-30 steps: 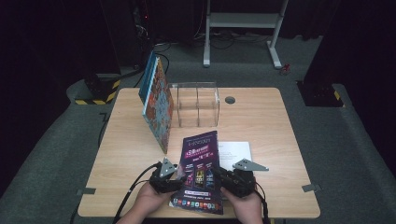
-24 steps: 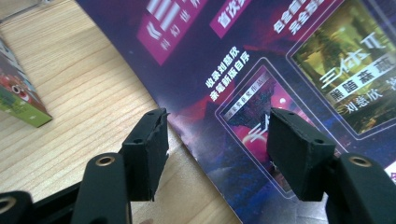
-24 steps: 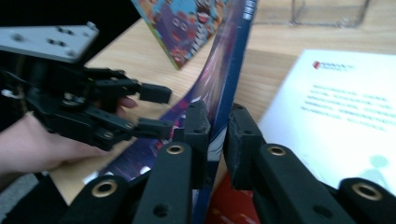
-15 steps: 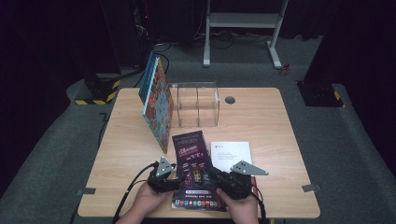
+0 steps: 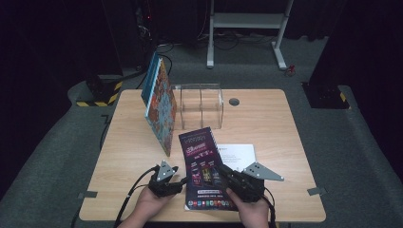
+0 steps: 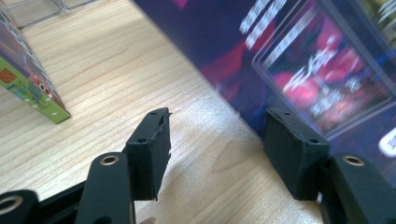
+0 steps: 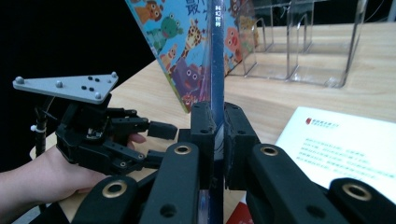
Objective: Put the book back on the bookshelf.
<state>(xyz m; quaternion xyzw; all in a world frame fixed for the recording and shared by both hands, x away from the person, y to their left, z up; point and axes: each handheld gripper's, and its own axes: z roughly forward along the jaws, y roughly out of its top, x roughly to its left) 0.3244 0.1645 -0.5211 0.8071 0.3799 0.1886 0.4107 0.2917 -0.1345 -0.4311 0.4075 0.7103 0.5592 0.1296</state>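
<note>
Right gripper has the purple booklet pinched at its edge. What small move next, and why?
Probably keep lifting with the right gripper and tip the purple booklet upright toward the clear divider rack. Its jaws are clamped on the booklet's edge, while the left gripper stands open beside it, gripping nothing. The children's book already leans at the rack's left, so the empty slots look like the goal.

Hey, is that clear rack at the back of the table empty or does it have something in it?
Empty. The clear rack shows bare compartments in the high view; the picture book leans outside it at its left, and the purple booklet is in the right gripper.
</note>
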